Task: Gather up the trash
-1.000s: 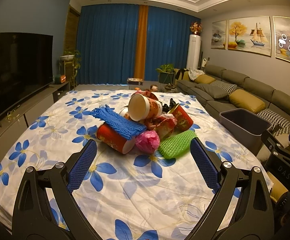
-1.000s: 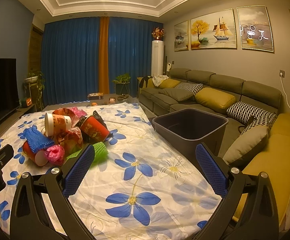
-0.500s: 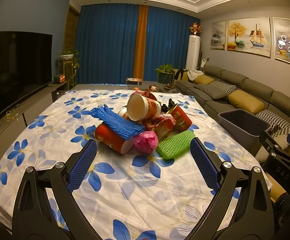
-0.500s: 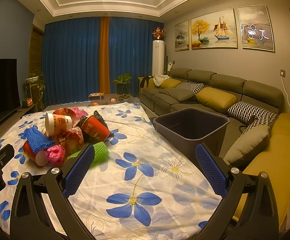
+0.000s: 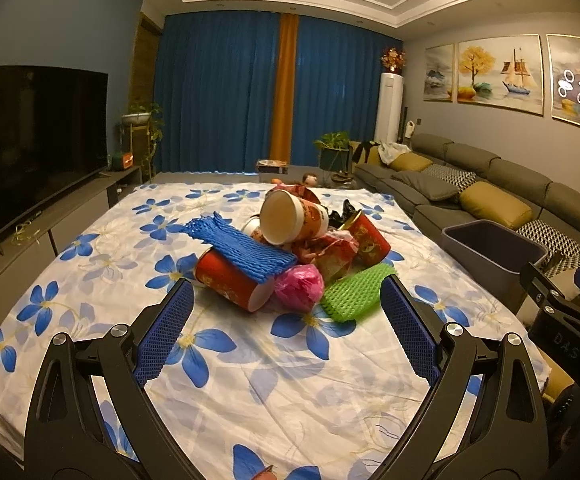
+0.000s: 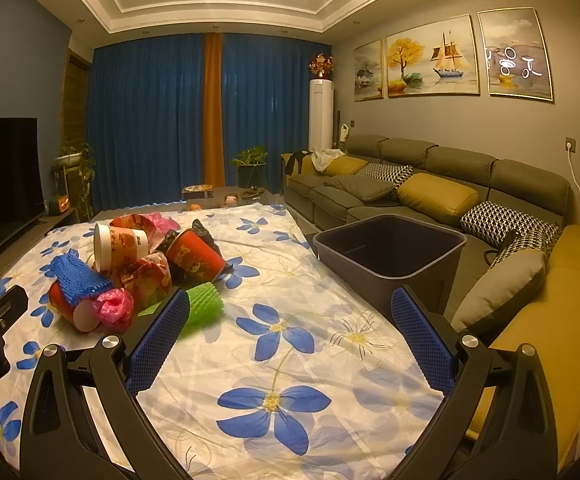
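A heap of trash lies mid-table on the flowered cloth (image 5: 250, 380): red paper cups (image 5: 230, 280), a white-mouthed cup (image 5: 286, 218), blue foam netting (image 5: 242, 250), a pink plastic bag (image 5: 299, 286), green foam netting (image 5: 353, 292) and crumpled red wrappers (image 5: 325, 248). My left gripper (image 5: 286, 320) is open, just short of the heap, holding nothing. My right gripper (image 6: 290, 330) is open over the cloth (image 6: 282, 360), to the right of the heap, with the green netting (image 6: 204, 306) by its left finger. A dark grey bin (image 6: 389, 252) stands at the table's right edge.
A grey sofa (image 6: 429, 184) with yellow and patterned cushions runs along the right wall behind the bin. A television (image 5: 34, 132) on a low cabinet lines the left side. Blue curtains (image 5: 230, 96) and potted plants stand at the far end.
Both views have shifted only slightly; the heap sits a touch nearer the left gripper. Both grippers stay open and nothing on the table has moved.
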{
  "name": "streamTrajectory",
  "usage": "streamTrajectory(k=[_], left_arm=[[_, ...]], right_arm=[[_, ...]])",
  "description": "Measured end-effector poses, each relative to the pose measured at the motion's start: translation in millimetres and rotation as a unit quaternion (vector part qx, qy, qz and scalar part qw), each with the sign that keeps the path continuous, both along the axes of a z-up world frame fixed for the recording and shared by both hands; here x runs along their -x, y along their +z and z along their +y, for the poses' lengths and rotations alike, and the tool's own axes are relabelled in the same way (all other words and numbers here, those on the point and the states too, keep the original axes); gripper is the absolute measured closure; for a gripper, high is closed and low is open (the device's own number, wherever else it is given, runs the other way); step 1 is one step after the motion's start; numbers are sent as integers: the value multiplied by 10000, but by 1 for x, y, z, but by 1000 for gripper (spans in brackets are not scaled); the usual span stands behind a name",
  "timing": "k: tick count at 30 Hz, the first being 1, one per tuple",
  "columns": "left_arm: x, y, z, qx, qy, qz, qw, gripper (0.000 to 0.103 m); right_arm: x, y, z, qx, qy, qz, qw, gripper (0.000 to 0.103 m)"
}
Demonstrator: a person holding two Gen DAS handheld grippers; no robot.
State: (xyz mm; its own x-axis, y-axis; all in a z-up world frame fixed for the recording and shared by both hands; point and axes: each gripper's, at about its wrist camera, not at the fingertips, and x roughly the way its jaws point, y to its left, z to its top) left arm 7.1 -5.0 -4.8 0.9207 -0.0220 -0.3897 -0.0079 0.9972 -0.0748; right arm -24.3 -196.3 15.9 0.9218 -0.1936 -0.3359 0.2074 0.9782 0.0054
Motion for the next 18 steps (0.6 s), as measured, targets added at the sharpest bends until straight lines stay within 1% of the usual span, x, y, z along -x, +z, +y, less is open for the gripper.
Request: streamTrajectory(k=[9, 14, 18], left_arm=[[-11, -8, 24, 36, 269, 76, 9996, 14], [-22, -12, 43, 85, 498, 149, 9986, 22], [-33, -16, 61, 158, 713, 221, 9971, 23]], right_arm=[[-15, -8, 8, -111, 319, -23, 9994, 5], [-33, -11, 24, -191, 670, 16, 9976, 5], [-48, -15, 42, -126, 951, 20, 9954, 5]])
